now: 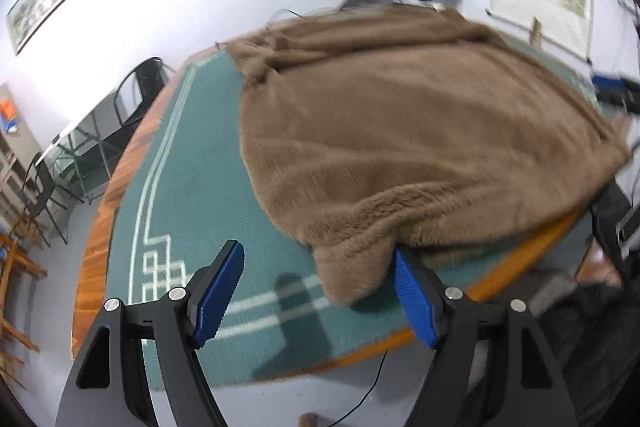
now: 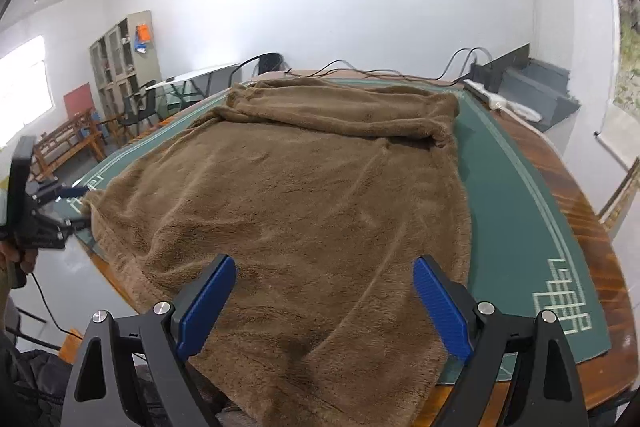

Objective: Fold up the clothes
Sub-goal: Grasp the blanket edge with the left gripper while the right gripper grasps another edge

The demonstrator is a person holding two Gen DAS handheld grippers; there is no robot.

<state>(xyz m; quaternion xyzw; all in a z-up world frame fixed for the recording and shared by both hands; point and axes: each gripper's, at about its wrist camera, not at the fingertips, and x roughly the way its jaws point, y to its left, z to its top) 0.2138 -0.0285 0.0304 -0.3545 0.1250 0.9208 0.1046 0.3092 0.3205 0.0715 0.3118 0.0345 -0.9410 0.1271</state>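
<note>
**Plush brown garment awaits its first fold on the green-topped table**

We hold both tools over a thick brown fleece garment (image 2: 304, 195) that lies spread across the green mat (image 1: 188, 163) of a wooden table (image 2: 592, 211), its near hem spilling over the table edge below our right gripper (image 2: 324, 301). That gripper's blue fingers (image 2: 208, 303) stand spread wide with nothing between them but the pile beneath. Our left gripper (image 1: 316, 291) is likewise spread; its right-hand finger (image 1: 414, 297) sits just beside, perhaps touching, the drooping corner of the cloth (image 1: 352, 267), while the other finger hangs over bare mat.

We judge the fabric soft, limp and fairly heavy for cloth (a deep pile that should bunch rather than slip), so the corners and the hem look like the places to pinch, taking both layers where they double.

Beyond our fingertips a rolled band of the same fleece (image 2: 344, 107) crosses the far end. Black cables (image 2: 360, 71) trail behind it near a grey box (image 2: 532, 87); chairs (image 1: 136, 95) stand off to the left, well apart. Nothing lies on the garment itself.
</note>
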